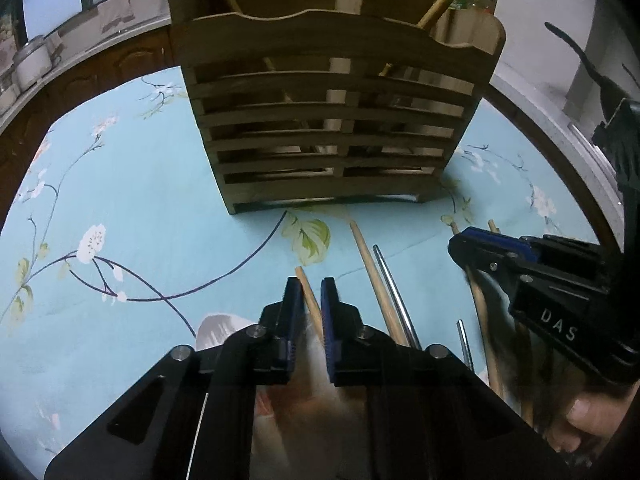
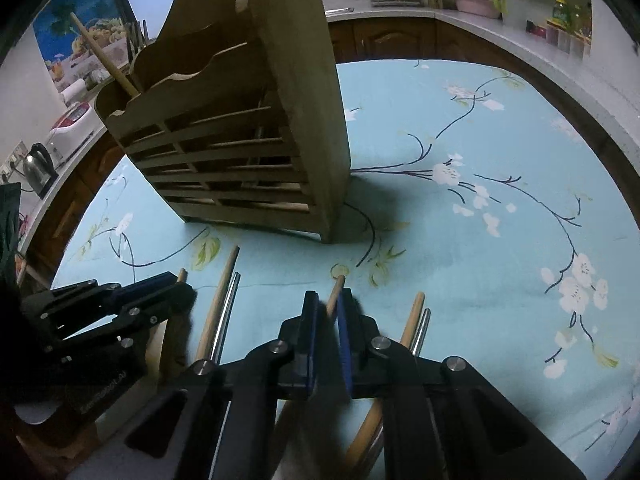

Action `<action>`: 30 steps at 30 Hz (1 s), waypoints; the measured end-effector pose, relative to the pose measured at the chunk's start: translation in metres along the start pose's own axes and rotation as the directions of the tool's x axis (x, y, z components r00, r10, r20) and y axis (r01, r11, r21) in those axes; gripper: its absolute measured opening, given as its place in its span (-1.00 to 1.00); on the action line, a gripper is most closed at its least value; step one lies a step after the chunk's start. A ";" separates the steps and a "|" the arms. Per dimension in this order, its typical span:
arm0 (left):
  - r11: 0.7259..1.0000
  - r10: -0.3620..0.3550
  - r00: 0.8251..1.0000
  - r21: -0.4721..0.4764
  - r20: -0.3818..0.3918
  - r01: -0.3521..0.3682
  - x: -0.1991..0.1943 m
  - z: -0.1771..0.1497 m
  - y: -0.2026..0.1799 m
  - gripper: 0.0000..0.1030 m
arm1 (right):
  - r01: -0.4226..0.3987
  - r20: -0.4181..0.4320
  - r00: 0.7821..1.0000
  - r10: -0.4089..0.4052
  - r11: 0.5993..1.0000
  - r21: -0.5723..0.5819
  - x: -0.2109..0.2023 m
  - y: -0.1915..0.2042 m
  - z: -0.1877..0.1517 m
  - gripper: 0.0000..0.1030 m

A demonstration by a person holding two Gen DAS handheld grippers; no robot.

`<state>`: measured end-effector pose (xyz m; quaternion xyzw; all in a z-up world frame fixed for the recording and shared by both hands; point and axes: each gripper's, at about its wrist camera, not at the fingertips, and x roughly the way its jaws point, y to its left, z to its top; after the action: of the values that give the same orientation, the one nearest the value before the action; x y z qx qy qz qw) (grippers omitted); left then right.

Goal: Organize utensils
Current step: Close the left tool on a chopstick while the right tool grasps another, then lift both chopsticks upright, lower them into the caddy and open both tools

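Both grippers grip 1 wooden utensil handle each
Left gripper (image 1: 311,300) fingers clamp a wooden stick (image 1: 308,290); right gripper (image 2: 327,312) pinches another wooden handle (image 2: 335,292); loose chopsticks (image 1: 370,268) lie between, slatted wooden holder (image 1: 332,120) stands beyond on the floral tablecloth (image 1: 140,200)

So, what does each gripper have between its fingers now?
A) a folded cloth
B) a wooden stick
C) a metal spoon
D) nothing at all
B: the left gripper has a wooden stick between its fingers, and the right gripper has another wooden stick between its own; both lie in front of the wooden holder on the tablecloth.
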<state>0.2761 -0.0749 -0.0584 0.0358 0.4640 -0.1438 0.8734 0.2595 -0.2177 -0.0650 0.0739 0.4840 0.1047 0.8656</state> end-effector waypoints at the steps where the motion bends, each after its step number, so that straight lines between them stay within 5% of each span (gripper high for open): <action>1: 1.000 -0.015 1.000 -0.009 -0.003 0.015 -0.002 0.000 0.002 -0.92 | -0.011 0.001 1.000 0.011 1.000 0.008 -0.001 -0.001 -0.001 -0.85; 9: 0.994 -0.086 0.993 -0.059 0.084 0.091 -0.052 -0.009 0.012 -0.92 | -0.107 0.087 0.991 0.103 0.993 0.045 -0.051 -0.004 -0.003 -0.88; 16: 0.988 -0.122 0.967 -0.065 0.224 0.140 -0.130 -0.010 0.014 -0.92 | -0.140 0.193 0.972 0.135 0.990 0.015 -0.111 0.005 -0.002 -0.89; 30: 0.983 -0.126 0.903 -0.069 0.411 0.169 -0.226 -0.015 0.027 -0.92 | -0.144 0.414 0.896 0.163 0.987 -0.078 -0.212 0.034 0.007 -0.91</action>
<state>0.1529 0.0033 0.1166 -0.0752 0.2816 -0.1897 0.9376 0.1536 -0.2389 0.1212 0.1128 0.2774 0.1653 0.9397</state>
